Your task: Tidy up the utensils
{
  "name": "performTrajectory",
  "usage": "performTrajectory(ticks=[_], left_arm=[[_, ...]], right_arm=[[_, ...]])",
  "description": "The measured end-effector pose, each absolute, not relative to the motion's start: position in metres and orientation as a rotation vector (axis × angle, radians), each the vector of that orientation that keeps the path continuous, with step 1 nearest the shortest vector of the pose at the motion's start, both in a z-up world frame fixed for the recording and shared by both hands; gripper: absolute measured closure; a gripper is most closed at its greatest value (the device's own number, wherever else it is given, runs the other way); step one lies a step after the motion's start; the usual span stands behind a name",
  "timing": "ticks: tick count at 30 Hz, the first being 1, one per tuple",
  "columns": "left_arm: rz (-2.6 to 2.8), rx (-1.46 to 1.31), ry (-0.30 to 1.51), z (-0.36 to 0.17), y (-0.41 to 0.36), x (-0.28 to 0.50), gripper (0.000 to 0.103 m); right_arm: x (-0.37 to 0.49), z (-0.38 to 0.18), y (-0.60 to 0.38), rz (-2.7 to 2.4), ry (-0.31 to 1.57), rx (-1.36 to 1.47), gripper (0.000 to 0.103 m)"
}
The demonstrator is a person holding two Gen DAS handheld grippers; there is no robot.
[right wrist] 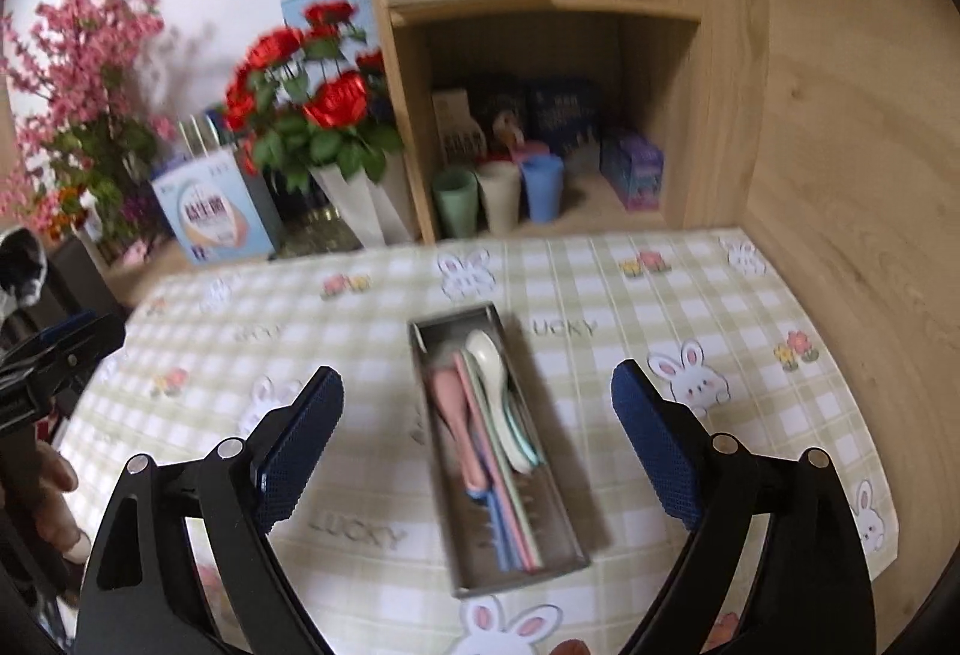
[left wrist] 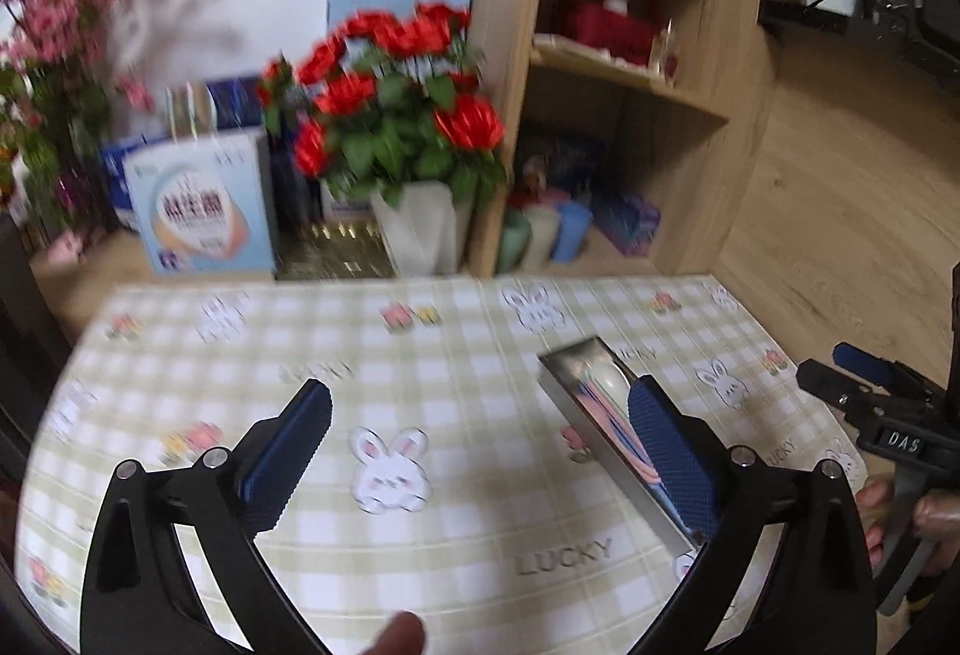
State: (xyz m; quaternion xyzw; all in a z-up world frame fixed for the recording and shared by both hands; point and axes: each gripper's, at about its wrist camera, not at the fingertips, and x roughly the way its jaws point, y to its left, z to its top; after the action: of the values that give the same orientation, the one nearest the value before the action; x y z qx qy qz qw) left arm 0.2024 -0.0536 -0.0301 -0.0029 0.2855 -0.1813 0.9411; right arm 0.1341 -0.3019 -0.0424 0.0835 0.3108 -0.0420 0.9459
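Both tools (left wrist: 480, 445) (right wrist: 477, 439) agape, tray (right wrist: 564, 535) unobstructed rightside

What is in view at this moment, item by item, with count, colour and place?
metal tray: one, grey, mid-table, lengthwise.
utensils: several, pink, white, green, blue, inside the tray.
tablecloth: one, green-and-white check with rabbits, covering the table.
cups: three, green, white, blue, bottom shelf.
shelf unit: one, light wood, behind the table.
red roses: one bunch, white vase, left of the shelf.
pink blossom: one spray, far left.
left tongs: black, blue pads, open, empty.
right tongs: same, open above the tray, empty.
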Motion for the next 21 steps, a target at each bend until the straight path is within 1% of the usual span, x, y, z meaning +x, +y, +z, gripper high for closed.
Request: performTrajectory(ticks=[9, 21], left_arm=[[-0.340, 0.064, 0.445, 0.009, -0.022, 0.165, 0.006], [-0.347, 0.050, 0.401, 0.019, -0.007, 0.128, 0.006]], right_arm=[[0.108, -0.007, -0.267, -0.096, 0.536, 0.164, 0.015], [0.070, 0.013, -0.245, -0.117, 0.462, 0.146, 0.015]])
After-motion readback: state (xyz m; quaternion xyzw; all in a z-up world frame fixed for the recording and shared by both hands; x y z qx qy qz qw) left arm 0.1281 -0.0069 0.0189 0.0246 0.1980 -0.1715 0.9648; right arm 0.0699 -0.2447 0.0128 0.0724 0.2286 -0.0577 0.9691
